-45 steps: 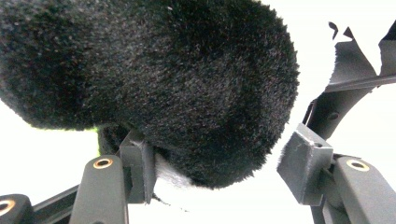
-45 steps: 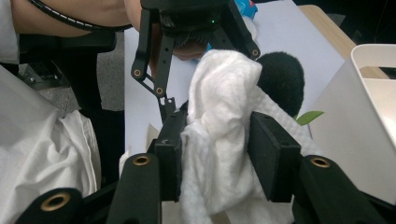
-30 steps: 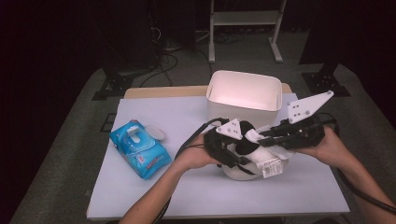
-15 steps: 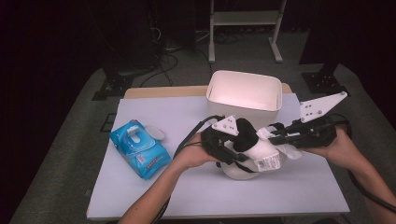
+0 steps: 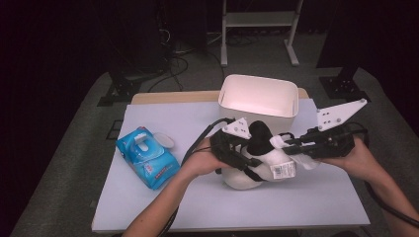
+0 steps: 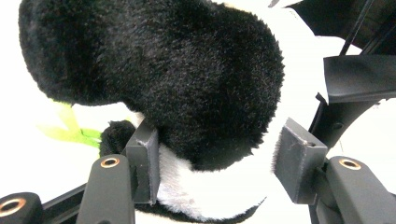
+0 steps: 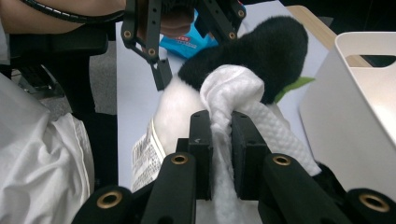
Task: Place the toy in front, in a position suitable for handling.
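While the left gripper [image 5: 247, 150] pinches the plush panda [image 5: 257, 165], the right gripper [image 5: 281, 143], clamping a wipe [image 7: 231, 86], has swung onto it, so wiping looks underway.

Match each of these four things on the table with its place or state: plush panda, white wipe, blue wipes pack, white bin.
Things:
1. plush panda
2. white wipe
3. blue wipes pack
4. white bin

Places or states:
A. lying at the table's left side
B. pinched in the right gripper
C. standing at the table's far edge
D. between the left gripper's jaws

Pairs: 1-D, 2-B, 3-A, 4-C
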